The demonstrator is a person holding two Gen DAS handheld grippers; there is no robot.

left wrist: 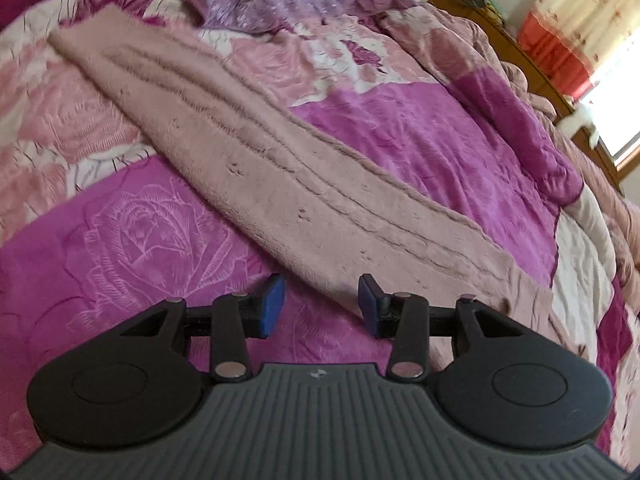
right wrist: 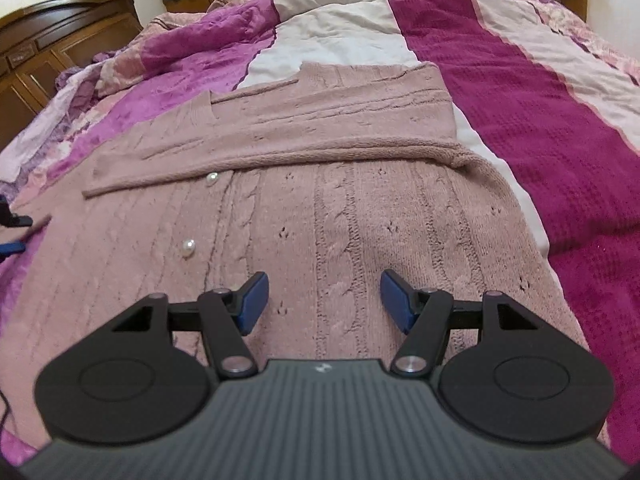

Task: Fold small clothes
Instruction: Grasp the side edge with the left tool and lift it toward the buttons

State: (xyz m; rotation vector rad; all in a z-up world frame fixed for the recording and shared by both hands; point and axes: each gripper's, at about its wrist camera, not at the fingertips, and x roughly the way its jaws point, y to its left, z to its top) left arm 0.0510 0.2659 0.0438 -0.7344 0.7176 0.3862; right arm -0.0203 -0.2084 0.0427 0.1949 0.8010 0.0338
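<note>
On the bed [right wrist: 520,92] lies our pink cardigan [right wrist: 328,200], spread flat, one sleeve [right wrist: 304,120] folded across it; we hold the right gripper [right wrist: 324,300] open above its front; the left gripper [left wrist: 322,304], also open, hovers empty at its edge.

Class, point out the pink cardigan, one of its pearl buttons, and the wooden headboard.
cardigan [right wrist: 360,216], right wrist view, on its cable-knit front.
pearl button [right wrist: 188,246], right wrist view, on the round bead nearer the camera.
headboard [right wrist: 60,36], right wrist view, on its carved wooden panel.
</note>
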